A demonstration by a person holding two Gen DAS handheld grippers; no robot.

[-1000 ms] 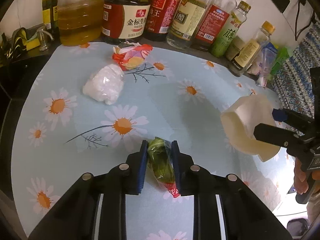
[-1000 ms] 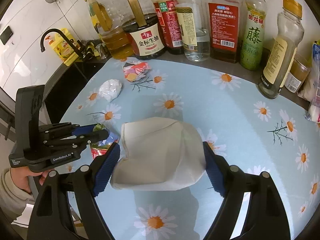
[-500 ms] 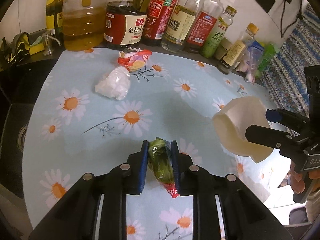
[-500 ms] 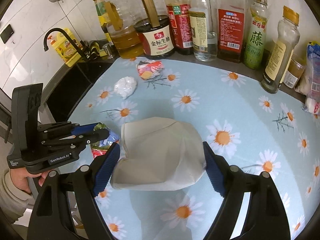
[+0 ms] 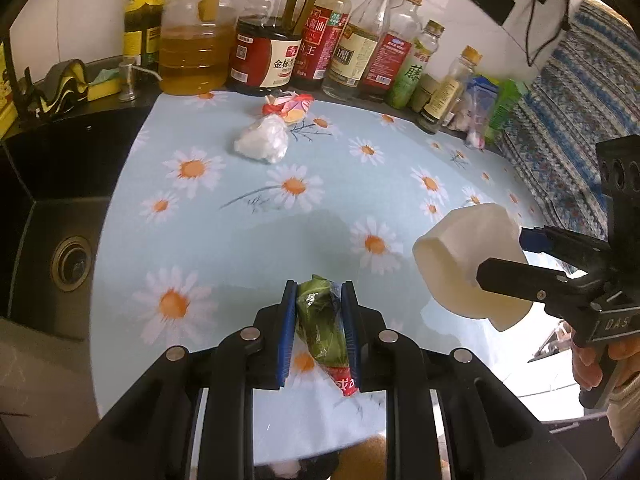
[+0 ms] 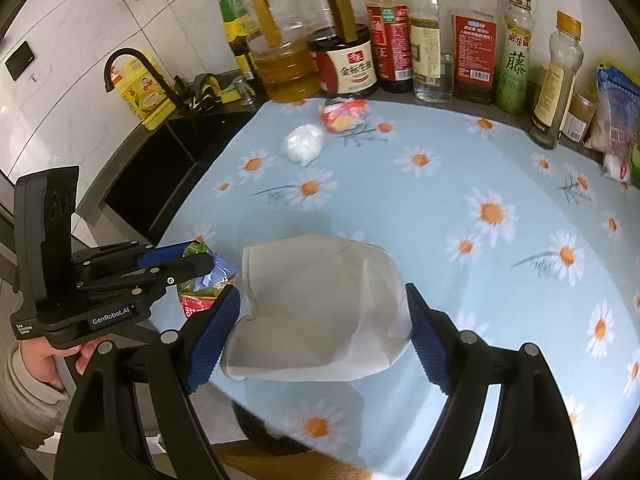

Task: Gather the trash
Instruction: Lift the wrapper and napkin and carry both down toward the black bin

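Note:
My left gripper (image 5: 318,312) is shut on a crumpled green and red snack wrapper (image 5: 320,328), held above the near edge of the daisy-print tablecloth (image 5: 248,240). My right gripper (image 6: 324,320) is shut on a squashed white paper cup (image 6: 320,312), its blue pads pressing both sides; the cup (image 5: 468,268) also shows at the right in the left wrist view. Far back on the cloth lie a white crumpled plastic wad (image 5: 262,142) and a red and yellow wrapper (image 5: 288,106). The left gripper (image 6: 200,260) sits just left of the cup in the right wrist view.
A row of oil, soy sauce and vinegar bottles (image 5: 280,56) lines the back wall. A dark sink (image 5: 52,216) with a black tap (image 6: 132,68) lies left of the cloth. Packets (image 6: 616,120) stand at the back right. A patterned cloth (image 5: 580,100) hangs at the right.
Both grippers have drawn back toward the near edge of the counter and risen a little, each keeping its hold. The trash at the back looks farther away.

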